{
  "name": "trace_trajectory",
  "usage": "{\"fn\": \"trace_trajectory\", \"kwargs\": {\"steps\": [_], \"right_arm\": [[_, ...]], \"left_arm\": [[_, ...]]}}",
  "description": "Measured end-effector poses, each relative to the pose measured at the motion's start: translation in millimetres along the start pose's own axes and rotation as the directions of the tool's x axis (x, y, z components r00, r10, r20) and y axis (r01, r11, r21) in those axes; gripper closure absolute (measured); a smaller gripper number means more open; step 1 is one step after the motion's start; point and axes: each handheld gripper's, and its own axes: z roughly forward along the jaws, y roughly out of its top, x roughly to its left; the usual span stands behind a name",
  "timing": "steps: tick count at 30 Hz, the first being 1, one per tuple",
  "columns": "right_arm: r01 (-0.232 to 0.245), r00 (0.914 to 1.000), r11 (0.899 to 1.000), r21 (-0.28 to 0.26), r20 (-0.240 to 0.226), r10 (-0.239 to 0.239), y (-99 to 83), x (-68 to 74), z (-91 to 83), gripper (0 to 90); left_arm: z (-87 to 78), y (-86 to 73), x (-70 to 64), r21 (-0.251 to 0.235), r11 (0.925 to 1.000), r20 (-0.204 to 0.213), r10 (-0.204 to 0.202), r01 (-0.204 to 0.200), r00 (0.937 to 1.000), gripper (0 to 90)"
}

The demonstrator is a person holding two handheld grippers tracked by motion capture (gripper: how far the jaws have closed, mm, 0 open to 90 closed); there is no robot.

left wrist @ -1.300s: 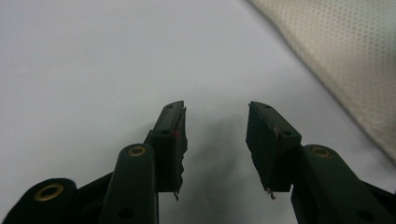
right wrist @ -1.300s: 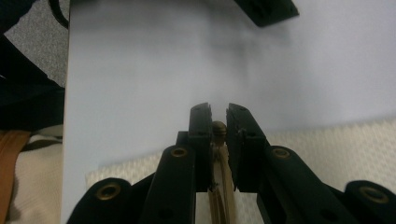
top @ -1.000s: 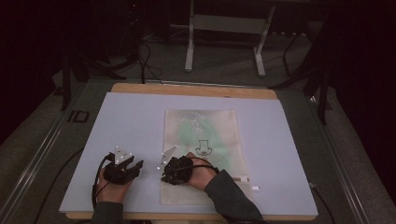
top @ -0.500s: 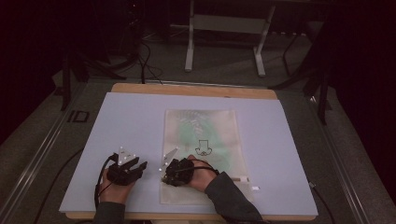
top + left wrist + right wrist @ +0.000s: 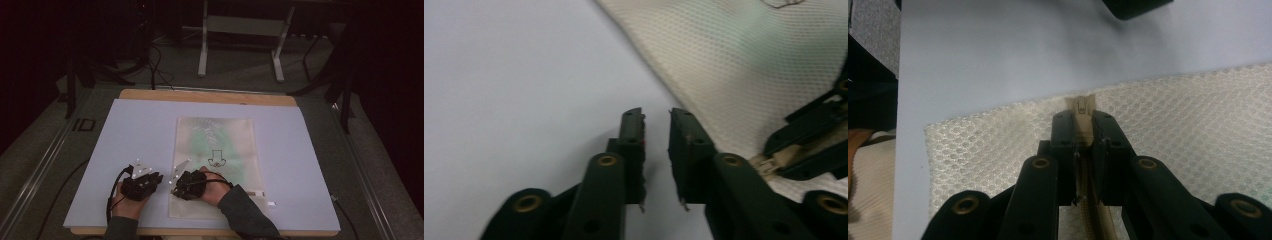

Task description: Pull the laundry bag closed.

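The right tool (image 5: 1082, 125) is clenched on the zipper pull (image 5: 1081, 106) at the near edge of a mesh laundry bag (image 5: 215, 160) lying flat on the table (image 5: 125, 135). The bag looks light, soft and limp, likely to bunch, so the stiffer zipper tape is the better hold. The left tool (image 5: 656, 125), jaws slightly parted and empty, hovers just beside the bag's edge. Beyond the tools, the high view shows a green garment through the mesh.
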Motion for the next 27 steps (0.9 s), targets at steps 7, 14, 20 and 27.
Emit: {"fn": "trace_trajectory", "kwargs": {"steps": [7, 14, 20, 27], "right_arm": [[0.010, 0.9999, 1.000, 0.001, 0.009, -0.010, -0.6, 0.8, 0.4, 81.2], [0.026, 0.9992, 1.000, 0.014, 0.030, -0.026, 1.1, 4.3, 0.8, 81.1], [0.019, 0.9995, 1.000, -0.003, 0.024, -0.019, -1.2, 3.1, 0.8, 81.1], [0.014, 0.9996, 1.000, -0.012, 0.023, -0.014, -2.4, 3.0, 0.7, 81.0]], "left_arm": [[5.6, 3.5, -10.0, 0.014, 0.9995, 0.052, 0.029, -0.029, 0.9982, 88.4], [10.8, 5.2, -17.4, 0.023, 0.9987, 0.095, 0.044, -0.046, 0.9945, 88.8], [15.6, 5.5, -22.3, 0.034, 0.9975, 0.116, 0.058, -0.062, 0.9916, 87.9], [17.7, 5.2, -25.4, 0.042, 0.9966, 0.129, 0.066, -0.072, 0.9894, 87.7]]}}
